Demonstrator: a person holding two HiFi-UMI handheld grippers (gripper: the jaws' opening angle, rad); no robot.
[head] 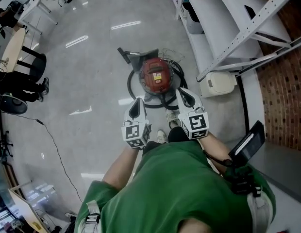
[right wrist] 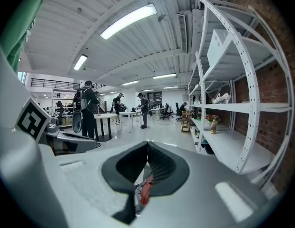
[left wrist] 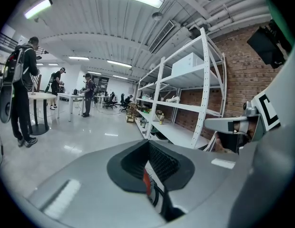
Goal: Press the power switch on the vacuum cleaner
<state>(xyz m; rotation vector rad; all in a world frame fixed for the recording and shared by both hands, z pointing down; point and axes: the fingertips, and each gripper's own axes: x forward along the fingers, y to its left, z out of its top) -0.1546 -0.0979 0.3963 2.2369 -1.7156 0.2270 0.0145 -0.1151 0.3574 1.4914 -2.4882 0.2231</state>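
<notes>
Red vacuum [head: 156,75] on grey floor [head: 92,67], ringed by black hose [head: 132,89]. Left gripper [head: 138,102] and right gripper [head: 182,93], side by side, point toward it. White shelving [head: 223,38] stands at right.

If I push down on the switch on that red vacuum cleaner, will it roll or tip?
Probably steady: the vacuum cleaner is a squat red drum sitting low, so tipping looks unlikely. It may scoot on the glossy floor if pushed sideways. Its black hose, looped around it, looks floppy.
</notes>
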